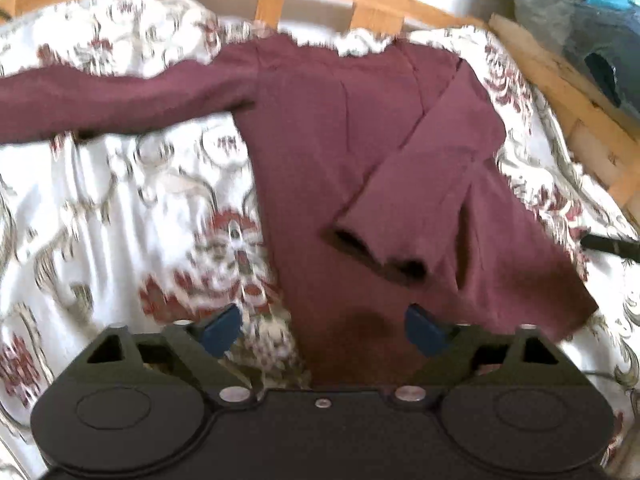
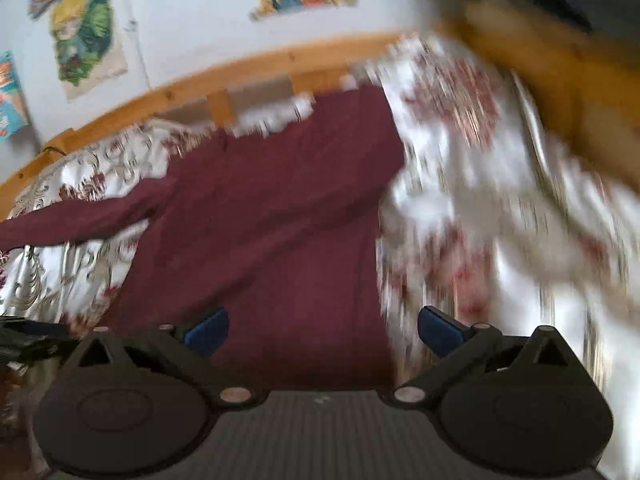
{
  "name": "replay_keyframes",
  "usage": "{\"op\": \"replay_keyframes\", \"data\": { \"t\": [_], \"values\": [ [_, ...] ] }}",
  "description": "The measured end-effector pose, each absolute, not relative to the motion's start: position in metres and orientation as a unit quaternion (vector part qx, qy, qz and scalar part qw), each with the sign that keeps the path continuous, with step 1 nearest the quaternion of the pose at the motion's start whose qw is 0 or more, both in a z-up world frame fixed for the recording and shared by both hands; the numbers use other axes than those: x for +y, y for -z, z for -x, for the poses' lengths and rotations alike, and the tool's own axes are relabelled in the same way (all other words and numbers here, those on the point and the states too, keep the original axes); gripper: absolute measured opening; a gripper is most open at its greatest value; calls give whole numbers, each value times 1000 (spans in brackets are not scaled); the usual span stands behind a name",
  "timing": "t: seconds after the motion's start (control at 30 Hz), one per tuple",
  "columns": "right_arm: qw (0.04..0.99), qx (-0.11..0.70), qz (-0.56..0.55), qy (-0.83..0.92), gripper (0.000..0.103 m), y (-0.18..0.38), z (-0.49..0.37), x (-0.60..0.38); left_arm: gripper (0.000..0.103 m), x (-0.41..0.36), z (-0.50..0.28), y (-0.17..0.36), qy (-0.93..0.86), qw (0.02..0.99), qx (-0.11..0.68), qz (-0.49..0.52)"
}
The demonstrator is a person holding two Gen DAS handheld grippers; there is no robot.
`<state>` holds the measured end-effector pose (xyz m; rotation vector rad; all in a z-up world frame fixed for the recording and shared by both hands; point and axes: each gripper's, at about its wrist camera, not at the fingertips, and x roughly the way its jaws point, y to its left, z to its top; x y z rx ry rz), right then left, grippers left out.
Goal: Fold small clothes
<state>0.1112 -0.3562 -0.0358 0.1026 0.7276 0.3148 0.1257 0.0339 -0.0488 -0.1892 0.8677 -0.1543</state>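
A maroon long-sleeved top (image 1: 320, 152) lies spread flat on the bed, on a white bedspread (image 1: 120, 208) patterned with red flowers and grey scrolls. From my left tongs' camera, one sleeve (image 1: 100, 100) stretches straight out to the left, and the other sleeve (image 1: 424, 184) is folded in across the body, its dark cuff opening lying on the front (a bit rumpled there). The hem end sits nearest me, the neckline up by the wooden bed frame (image 1: 272, 6). My left tongs (image 1: 324, 330) hang wide open over the hem, nothing between the blue pads. My right tongs (image 2: 322, 330) are open as wide as they go too, empty, over the top's right edge. The right view is badly smeared; colourful posters (image 2: 84, 28) show on the wall behind.
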Motion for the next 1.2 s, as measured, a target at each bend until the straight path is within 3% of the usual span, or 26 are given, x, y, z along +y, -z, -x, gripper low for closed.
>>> {"op": "replay_keyframes", "data": {
  "t": [0.1,0.23,0.43,0.5,0.53,0.63,0.9,1.2],
  "values": [
    [918,369,-53,-137,94,52,-94,-357,72,36,-126,58,71,885,445,116],
    [917,382,-57,-101,72,66,-88,-356,59,36,-125,63,75,879,454,122],
    [919,385,-25,-84,54,77,-87,-350,17,34,-131,63,68,869,471,137],
    [921,383,-11,-72,34,78,-87,-348,7,31,-132,60,60,869,474,129],
    [922,382,-11,-68,19,77,-86,-349,5,30,-131,57,55,870,473,125],
    [923,377,-21,-69,11,74,-86,-354,4,30,-126,45,37,876,468,113],
    [942,331,-31,-56,9,40,-63,-368,4,50,-104,11,21,885,457,87],
    [928,370,-39,-32,8,46,-61,-382,4,52,-82,28,20,880,470,58]
  ]
}}
